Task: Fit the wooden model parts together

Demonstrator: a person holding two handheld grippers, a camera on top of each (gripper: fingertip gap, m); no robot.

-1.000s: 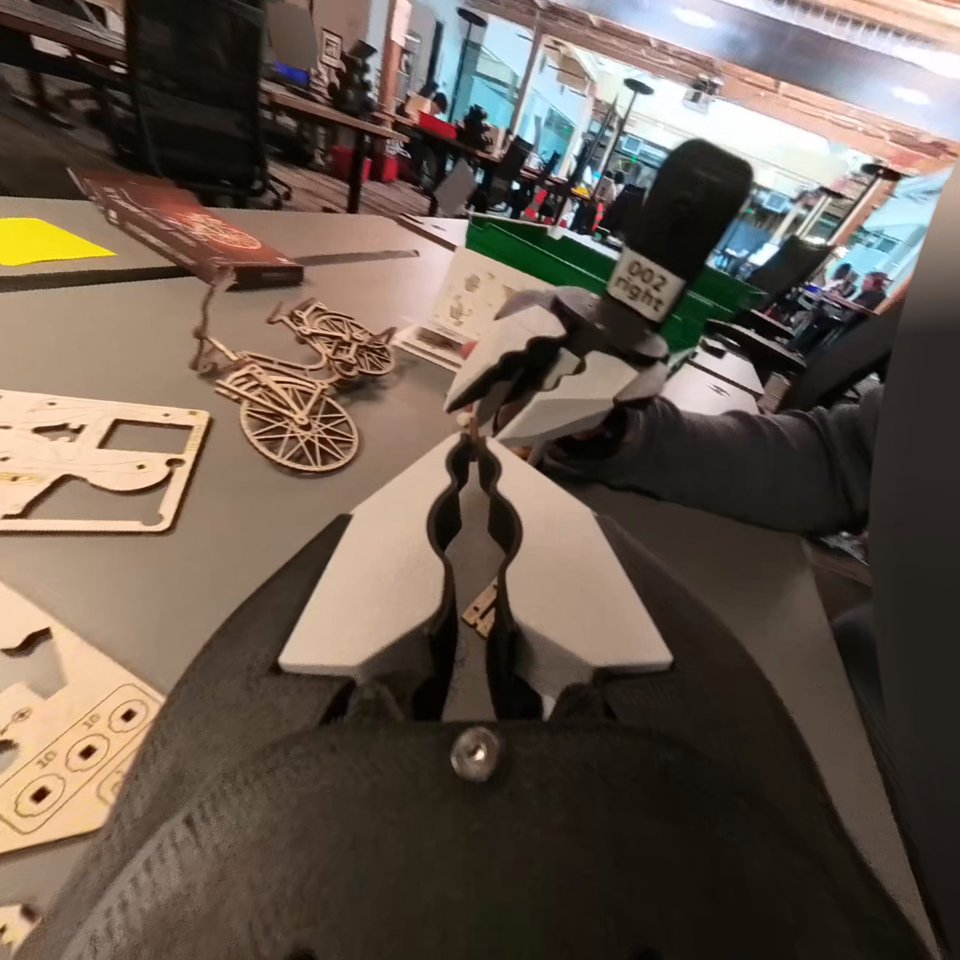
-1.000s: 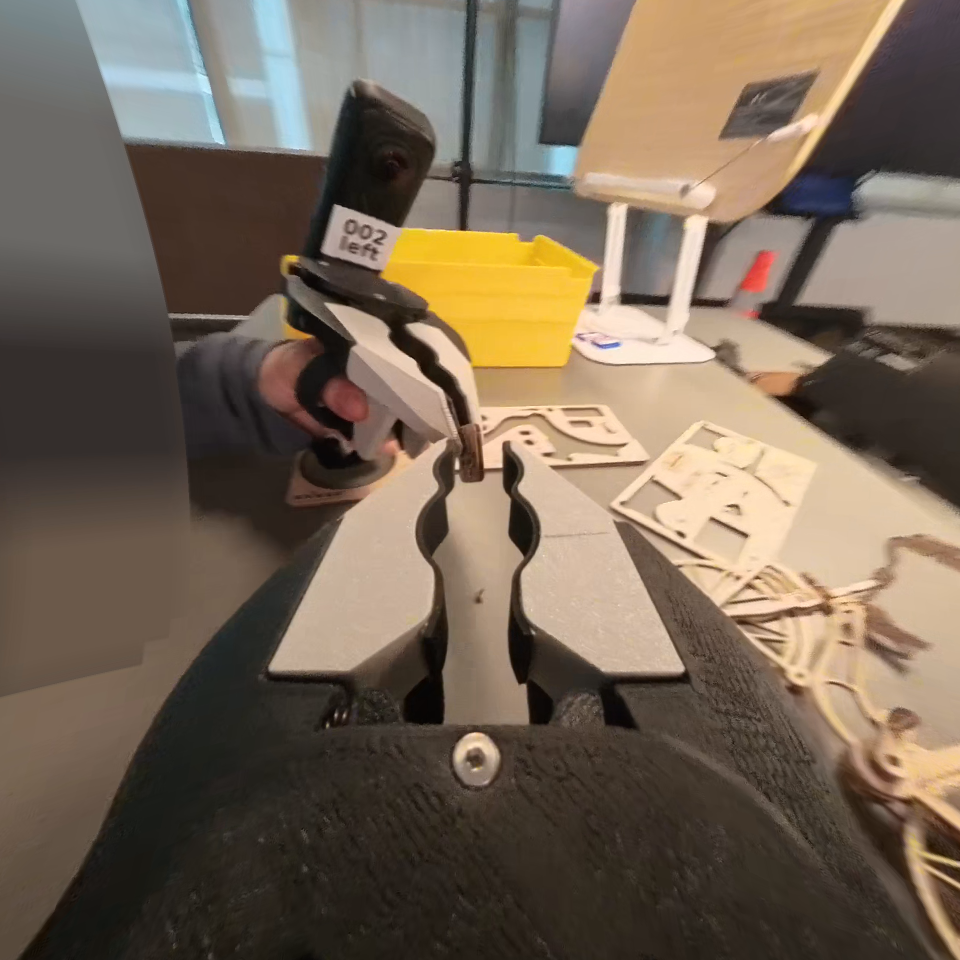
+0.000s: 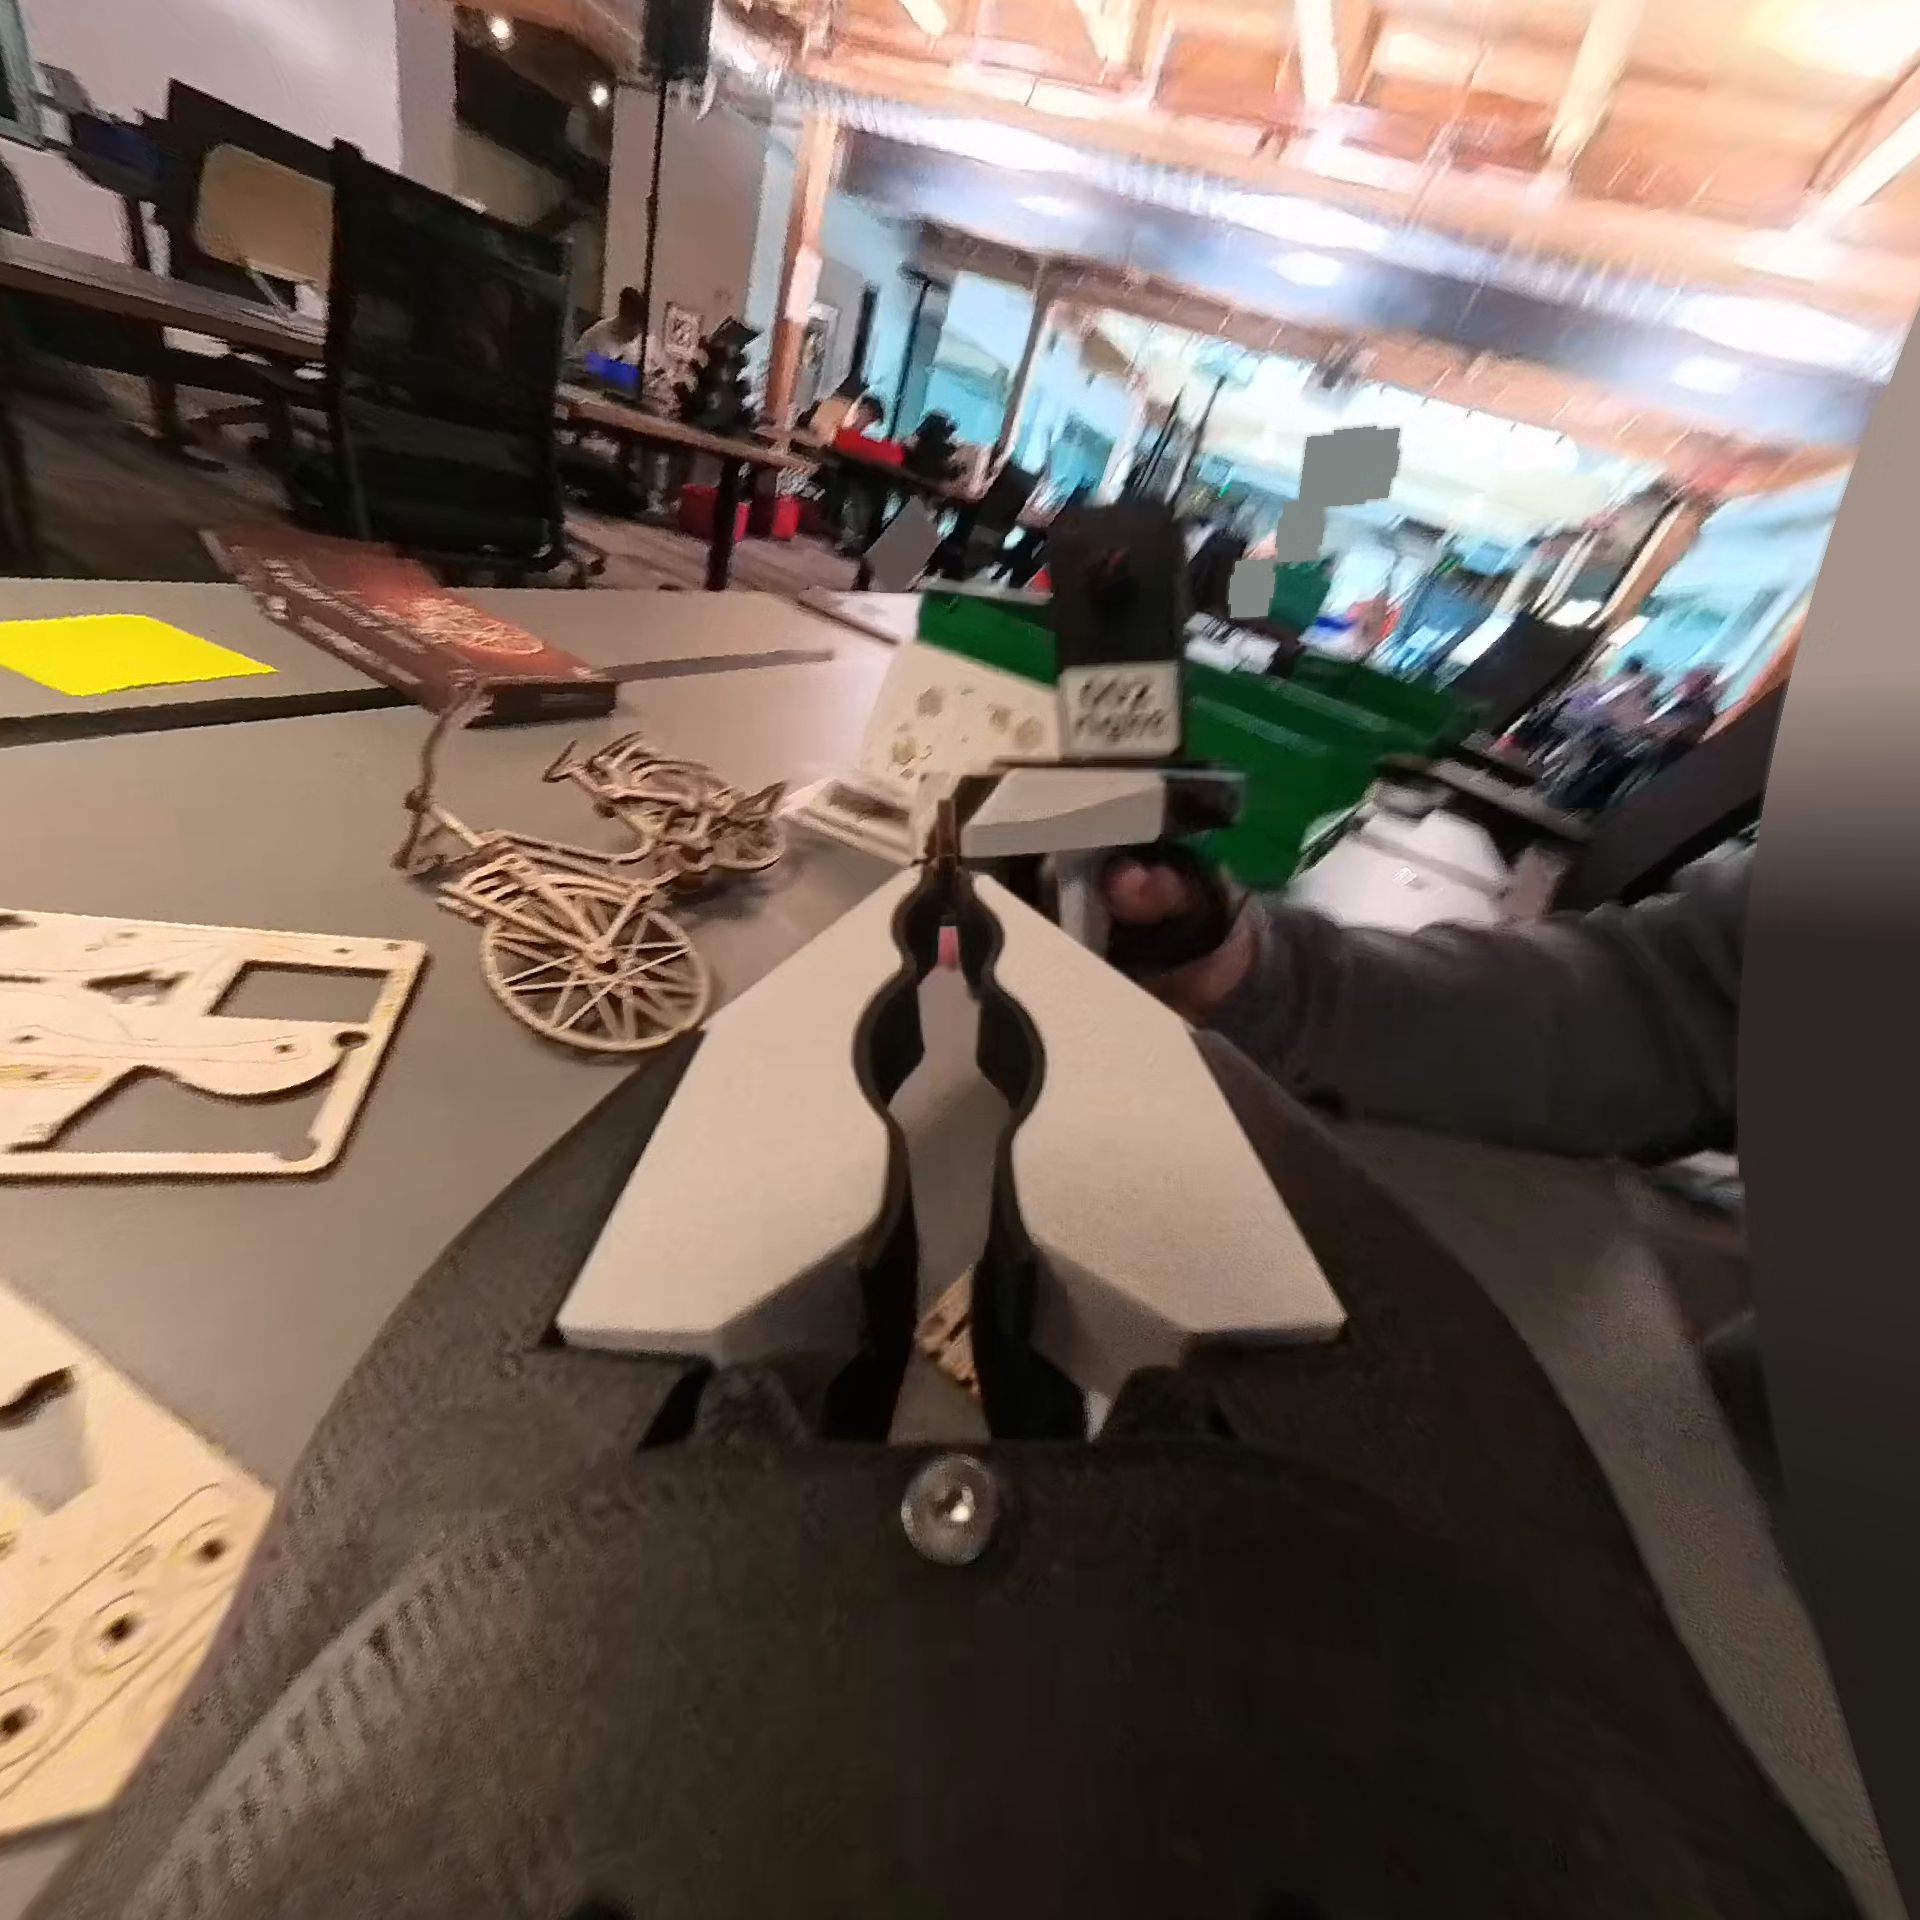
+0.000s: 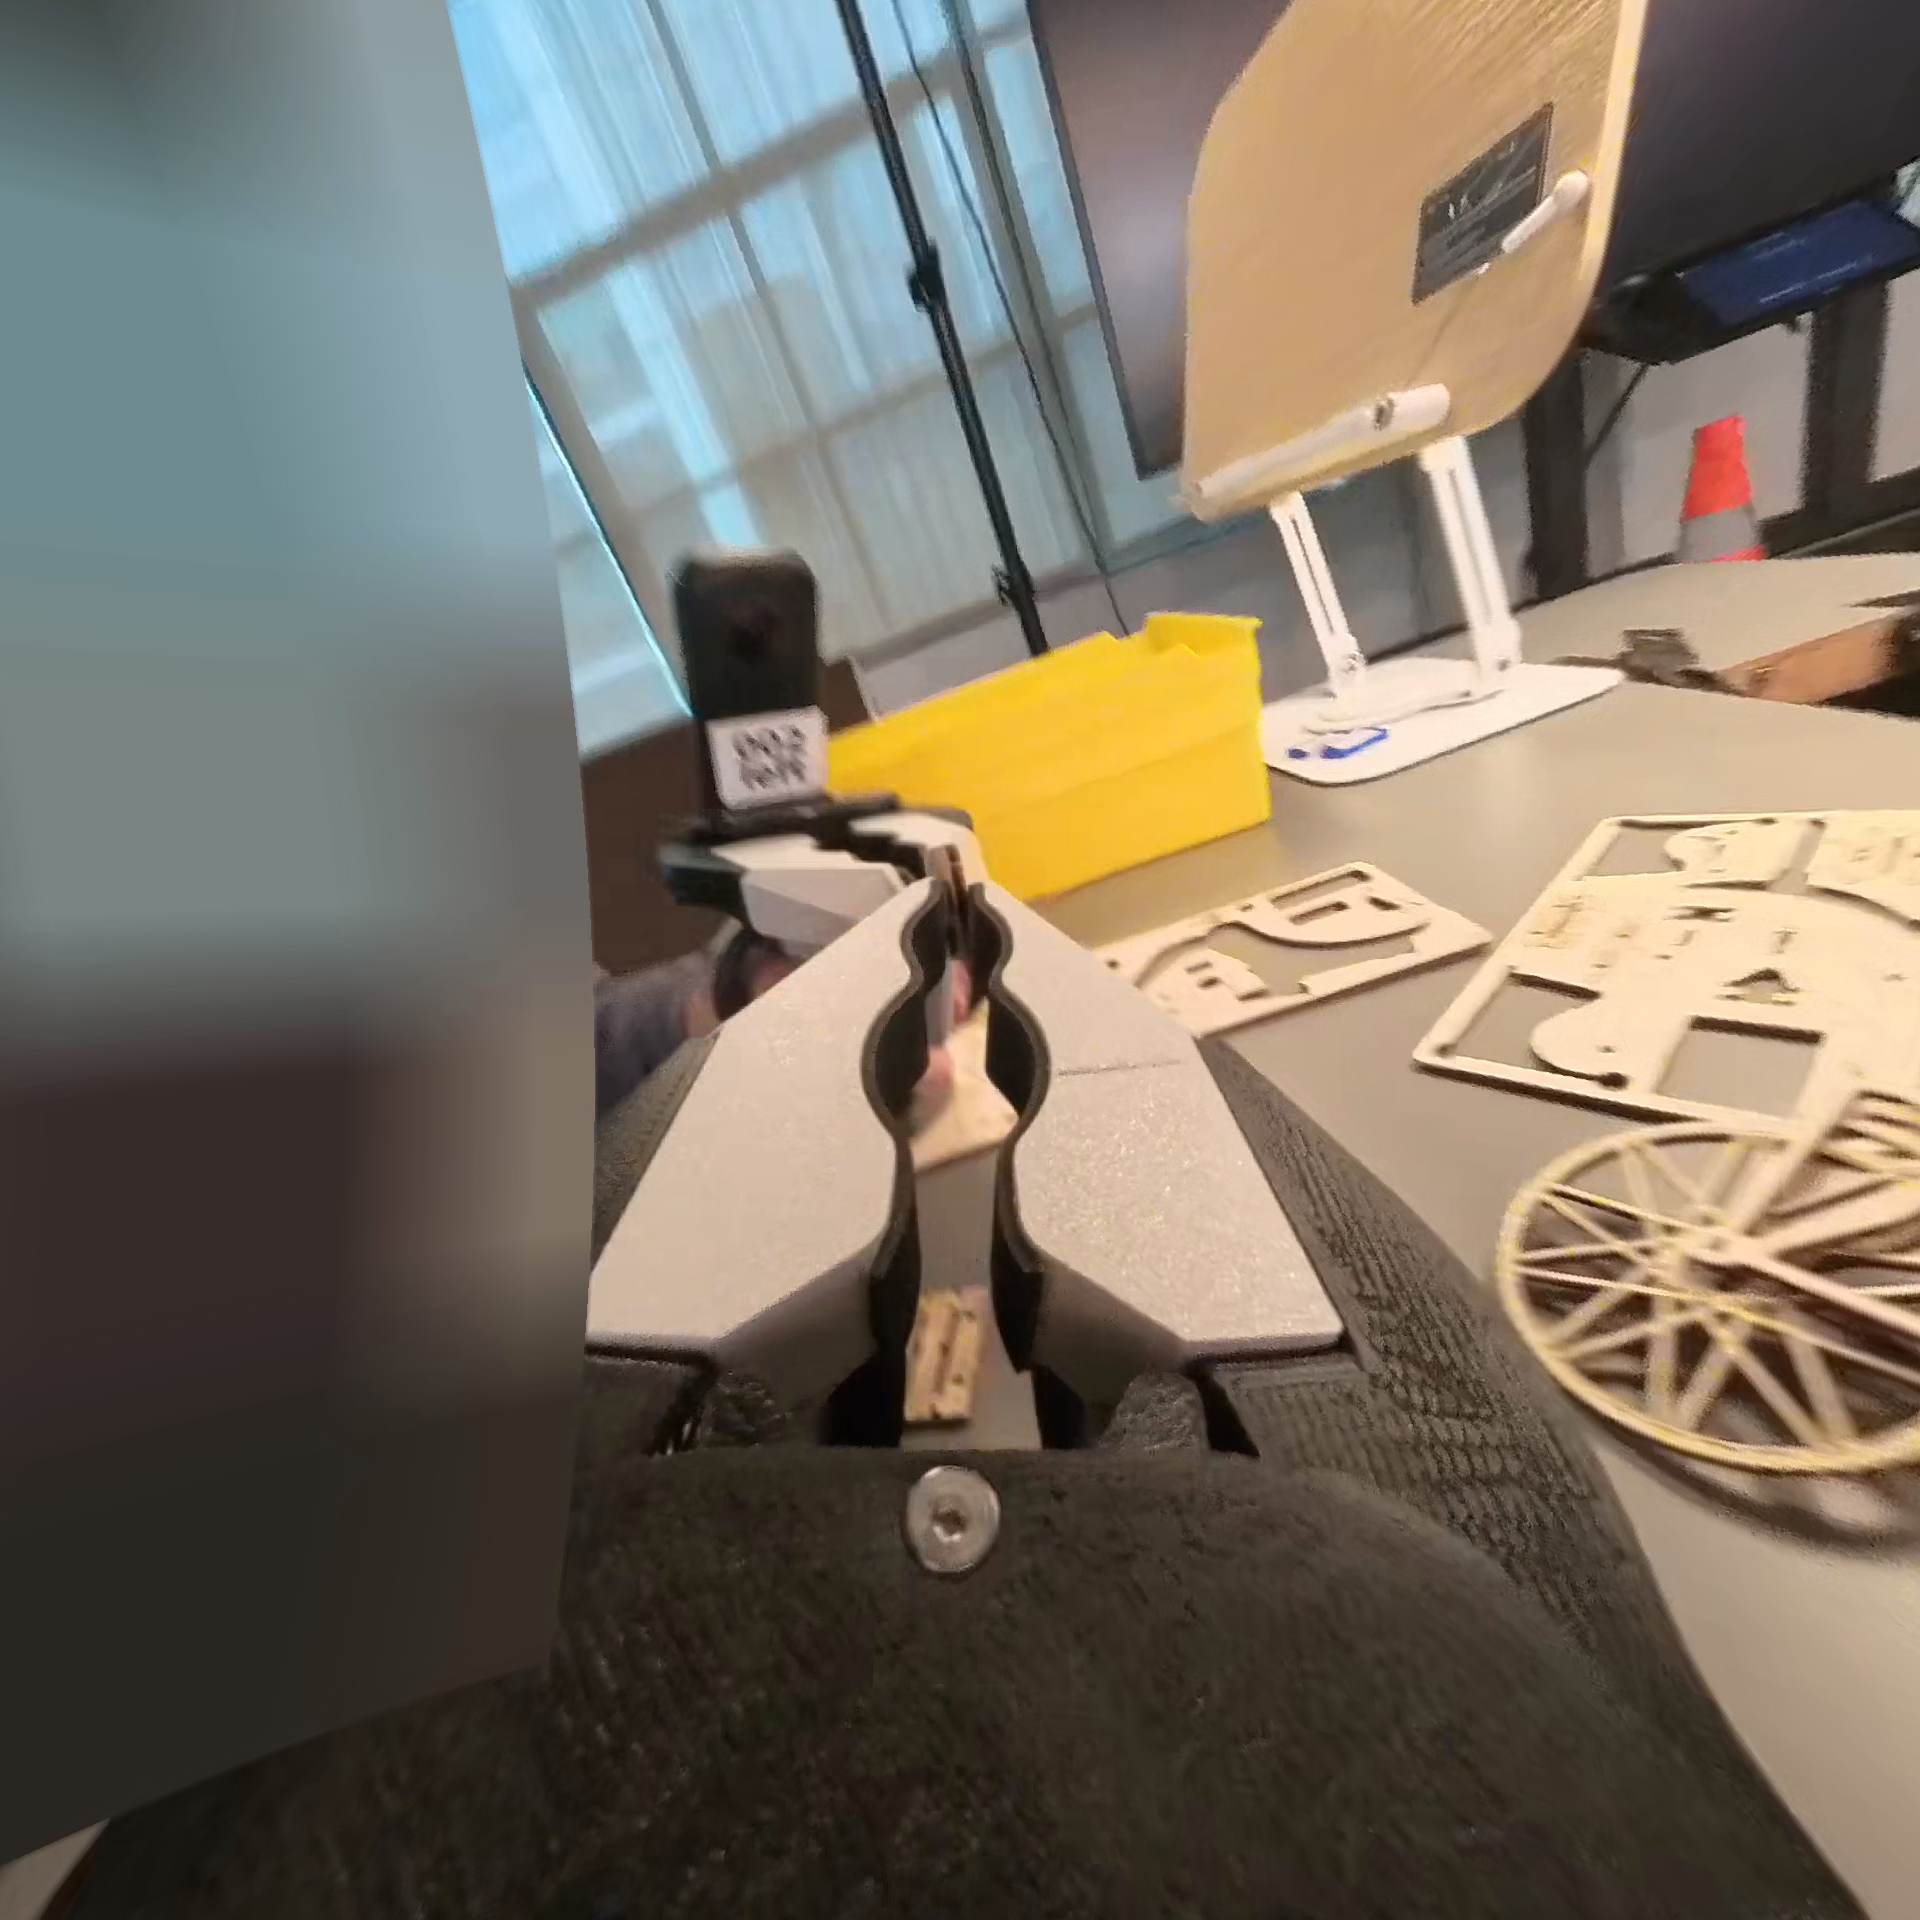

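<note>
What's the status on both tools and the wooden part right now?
Left tool shut on small wooden part. Right tool closed on the same part, tips meeting above the table. Nothing in the way; wooden bicycle lies apart.

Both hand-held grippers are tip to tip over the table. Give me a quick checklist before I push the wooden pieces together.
1. Left hand-held gripper shut on small wooden part: ok.
2. Right hand-held gripper gripping a piece: cannot tell, tips blurred.
3. Tips meeting above the table: ok.
4. Slot and tab aligned: cannot tell.
5. Wooden bicycle model clear of the tips: ok.
6. Loose wooden piece on the table under the right hand-held gripper, clear of the tips: ok.
</note>
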